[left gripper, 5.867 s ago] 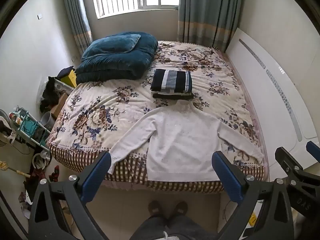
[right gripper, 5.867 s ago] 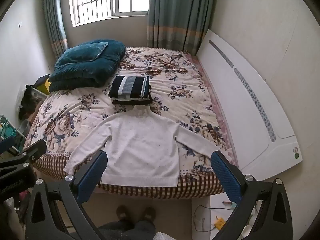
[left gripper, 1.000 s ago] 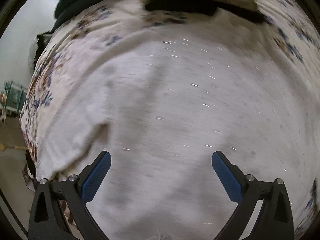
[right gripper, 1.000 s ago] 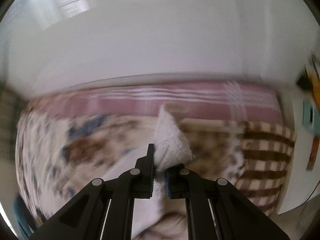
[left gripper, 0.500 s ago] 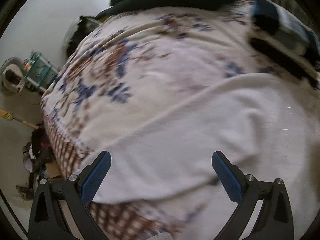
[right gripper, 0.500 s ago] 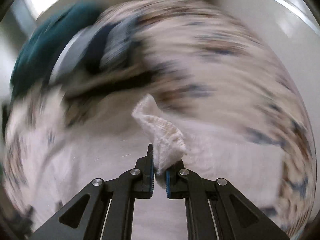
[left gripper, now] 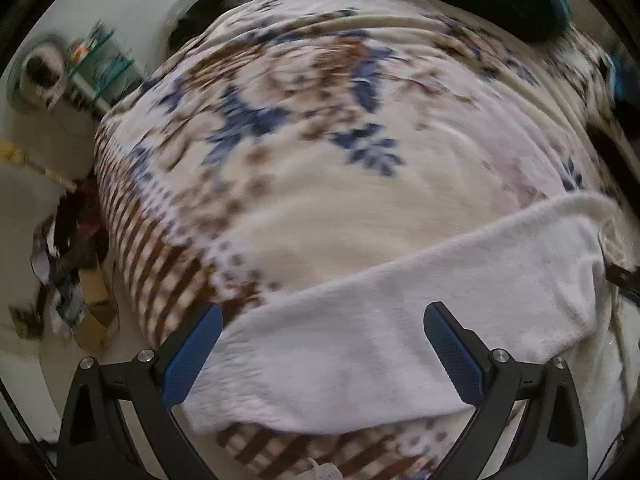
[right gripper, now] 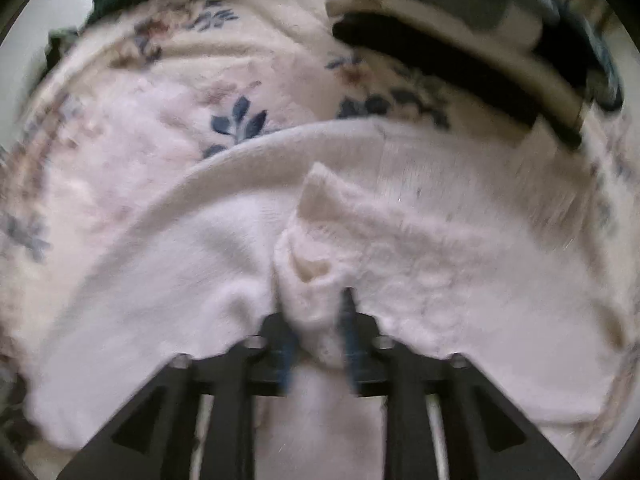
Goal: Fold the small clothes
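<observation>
- A white sweater (right gripper: 440, 248) is spread on a floral bedspread (left gripper: 320, 140).
- Its cuff is pinched by the right gripper (right gripper: 316, 320) at 6 o'clock, likely so the sleeve can be laid inward.
- The left gripper (left gripper: 320, 344) is held spread wide over the other sleeve, empty.

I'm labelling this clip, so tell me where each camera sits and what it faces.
Left wrist: on the left gripper, open, facing down onto the white sweater sleeve near the floral bedspread edge.
Right wrist: on the right gripper, looking across the sweater body; its fingers pinch a fold of knit.
Shared: sweater and bedspread.
</observation>
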`<state>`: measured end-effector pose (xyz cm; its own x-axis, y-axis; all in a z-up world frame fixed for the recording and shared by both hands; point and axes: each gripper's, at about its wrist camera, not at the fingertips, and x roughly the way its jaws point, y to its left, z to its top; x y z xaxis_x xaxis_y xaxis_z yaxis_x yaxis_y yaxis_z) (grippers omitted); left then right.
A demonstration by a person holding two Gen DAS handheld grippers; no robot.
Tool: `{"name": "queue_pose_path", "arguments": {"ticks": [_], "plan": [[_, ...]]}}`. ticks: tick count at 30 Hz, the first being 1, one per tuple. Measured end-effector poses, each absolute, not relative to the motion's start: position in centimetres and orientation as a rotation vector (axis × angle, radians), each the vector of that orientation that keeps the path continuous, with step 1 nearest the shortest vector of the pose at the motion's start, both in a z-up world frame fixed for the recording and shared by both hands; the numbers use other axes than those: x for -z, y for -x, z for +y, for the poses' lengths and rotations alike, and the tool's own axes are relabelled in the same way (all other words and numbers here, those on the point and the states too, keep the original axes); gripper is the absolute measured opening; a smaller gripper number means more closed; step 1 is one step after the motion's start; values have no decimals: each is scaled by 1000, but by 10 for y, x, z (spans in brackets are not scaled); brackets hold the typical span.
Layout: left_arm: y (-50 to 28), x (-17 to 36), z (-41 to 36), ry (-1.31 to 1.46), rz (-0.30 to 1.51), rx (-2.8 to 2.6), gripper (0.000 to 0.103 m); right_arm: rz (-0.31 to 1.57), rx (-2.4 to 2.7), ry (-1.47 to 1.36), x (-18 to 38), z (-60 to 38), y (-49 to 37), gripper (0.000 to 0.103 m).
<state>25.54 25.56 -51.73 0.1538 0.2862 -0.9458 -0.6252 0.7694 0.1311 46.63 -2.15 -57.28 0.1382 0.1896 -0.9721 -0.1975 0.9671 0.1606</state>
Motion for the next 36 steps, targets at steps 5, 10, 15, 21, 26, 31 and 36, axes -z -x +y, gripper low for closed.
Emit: {"name": "queue_pose_path", "arguments": {"ticks": [5, 10, 15, 21, 26, 31, 36], "plan": [[-185, 513, 309, 550, 1264, -763, 103, 1393, -179, -153, 538, -96, -446, 73], [-113, 547, 348, 823, 1270, -842, 101, 1431, -56, -175, 536, -131, -414, 73], [-79, 608, 370, 1254, 1236, -814, 98, 1496, 15, -209, 559, -137, -391, 73], [-77, 641, 377, 1390, 1174, -844, 62, 1510, 15, -200, 567, -138, -375, 73], [-89, 588, 367, 1121, 1180, -909, 8, 1485, 7, -163, 555, -143, -369, 73], [-119, 517, 341, 827, 1144, -906, 7, 1486, 60, -4, 551, -148, -381, 73], [-192, 449, 276, 605, 1089, -764, 7, 1476, 69, 52, 548, -175, -398, 92]]}}
